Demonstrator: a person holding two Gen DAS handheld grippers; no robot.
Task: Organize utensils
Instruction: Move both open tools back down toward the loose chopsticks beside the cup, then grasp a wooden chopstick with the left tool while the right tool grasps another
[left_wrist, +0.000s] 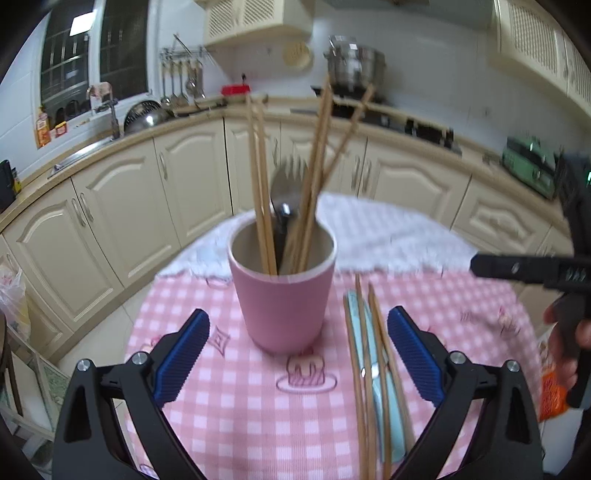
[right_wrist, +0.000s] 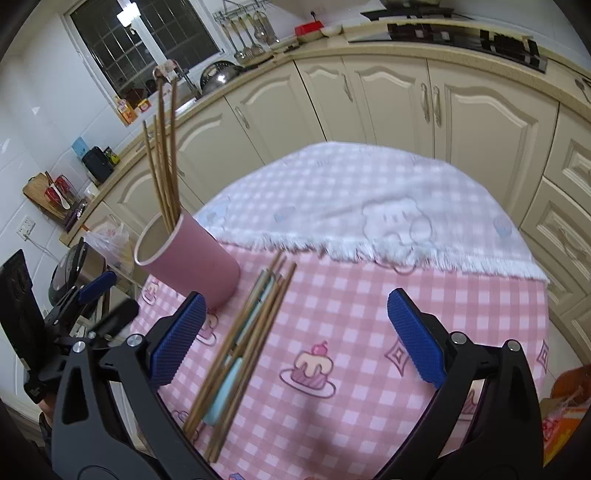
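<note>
A pink cup (left_wrist: 282, 295) stands on the pink checked tablecloth (left_wrist: 229, 398), holding several wooden chopsticks (left_wrist: 260, 173) and a metal fork (left_wrist: 286, 192). My left gripper (left_wrist: 297, 350) is open just in front of the cup, with nothing between its blue pads (left_wrist: 183, 350). More chopsticks (left_wrist: 364, 369) and a light-blue-handled utensil (left_wrist: 382, 402) lie flat on the cloth to the cup's right. In the right wrist view the cup (right_wrist: 192, 258) is at the left. The loose chopsticks (right_wrist: 251, 339) and the blue handle (right_wrist: 225, 391) lie near the left pad of my open, empty right gripper (right_wrist: 295, 338).
A white fringed towel (right_wrist: 351, 206) covers the table's far half. Cream kitchen cabinets (right_wrist: 406, 99) curve around behind. A hand (left_wrist: 570, 339) holds the right gripper's black body (left_wrist: 532, 267) at the right edge. An orange packet (left_wrist: 552, 395) lies at the table's right edge.
</note>
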